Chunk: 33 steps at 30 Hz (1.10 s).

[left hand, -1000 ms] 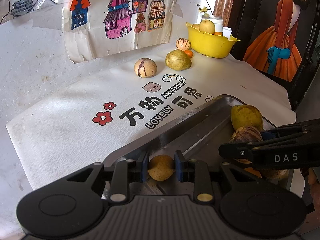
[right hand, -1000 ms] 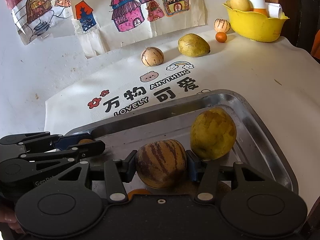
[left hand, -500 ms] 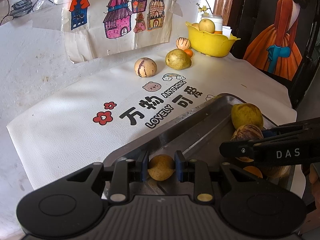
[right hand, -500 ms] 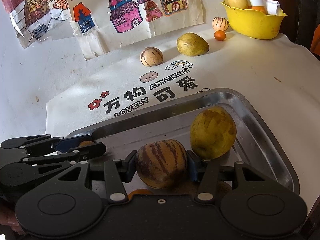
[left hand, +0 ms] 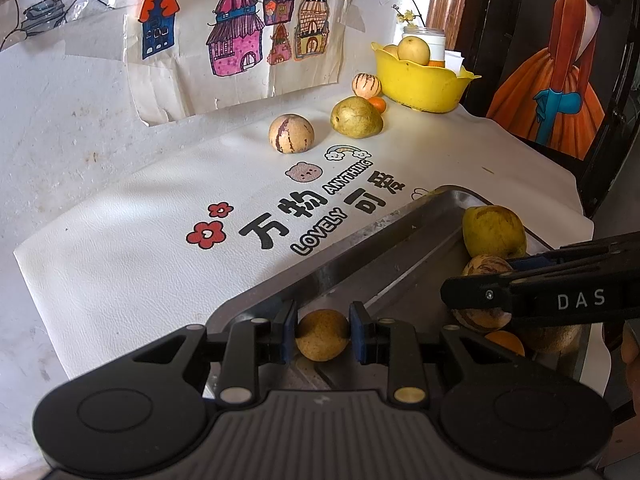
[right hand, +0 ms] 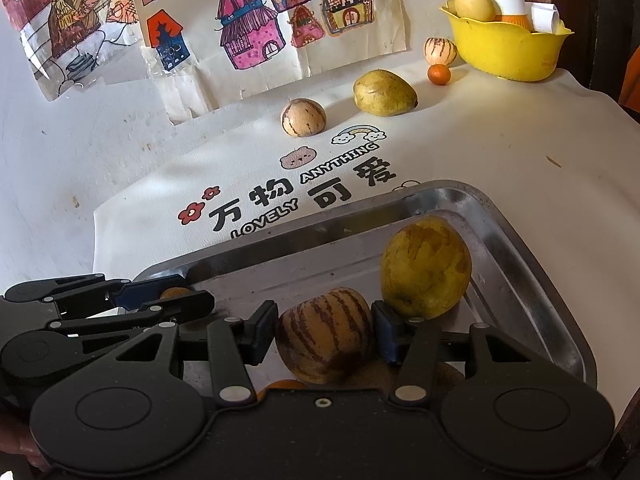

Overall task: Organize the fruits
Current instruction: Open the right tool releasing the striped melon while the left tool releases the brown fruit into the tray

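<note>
Both my grippers are down over the steel tray at the bottom of each frame, and this is the set-down step. My left gripper is pinched nearly as tight as it goes on a small round brownish fruit, both blue pads flat against its sides, low centre of the left view, just inside the tray's near-left corner. My right gripper has the striped melon-like fruit between its jaws at the lower centre of the right view; the jaws are easing apart, and I see a thin gap at each pad, so I judge it resting on the tray and not carried. Just beside it, up and right, sits the big yellow-green fruit, touching or nearly so.

Upper centre of the right view, out on the white mat: a pale striped fruit, a green pear-shaped one, a small orange, another striped one by the yellow bowl.

Next, as I read it: spread the right jaws clear, back off without nudging the neighbour, let the left fruit go, then reach for those on the mat.
</note>
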Motion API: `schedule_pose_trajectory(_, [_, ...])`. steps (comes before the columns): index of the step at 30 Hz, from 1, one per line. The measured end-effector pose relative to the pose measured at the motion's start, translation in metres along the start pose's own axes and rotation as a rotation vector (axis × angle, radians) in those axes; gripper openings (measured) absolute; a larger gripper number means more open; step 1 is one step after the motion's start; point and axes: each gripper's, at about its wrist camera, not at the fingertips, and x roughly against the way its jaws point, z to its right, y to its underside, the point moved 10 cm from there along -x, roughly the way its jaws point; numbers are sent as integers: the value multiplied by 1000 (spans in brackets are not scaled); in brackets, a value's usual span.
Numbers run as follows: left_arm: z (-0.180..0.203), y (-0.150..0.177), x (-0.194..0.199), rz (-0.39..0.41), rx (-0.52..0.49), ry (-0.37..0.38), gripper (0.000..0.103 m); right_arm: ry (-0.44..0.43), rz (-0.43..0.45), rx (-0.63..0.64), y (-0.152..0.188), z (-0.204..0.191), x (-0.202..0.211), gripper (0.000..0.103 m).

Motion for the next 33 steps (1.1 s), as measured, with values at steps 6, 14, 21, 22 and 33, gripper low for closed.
schedule_pose_trajectory(6, [0, 0, 1, -3, -3, 0, 31, -10, 26, -14, -5, -2, 8, 58])
schedule_pose_trajectory(14, [3, -1, 5, 5, 7, 11, 58, -26, 103, -17, -23, -14, 33, 75])
schedule_pose_trajectory(21, [8, -8, 19, 50, -12, 16, 82, -37, 166, -22, -35, -23, 57, 89])
schedule_pose_trajectory(22, [9, -9, 22, 59, -14, 17, 84, -37, 173, -24, -36, -23, 60, 92])
schedule_pose_trajectory(33, [16, -27, 55, 144, -13, 33, 102, -38, 252, -23, -39, -33, 97, 102])
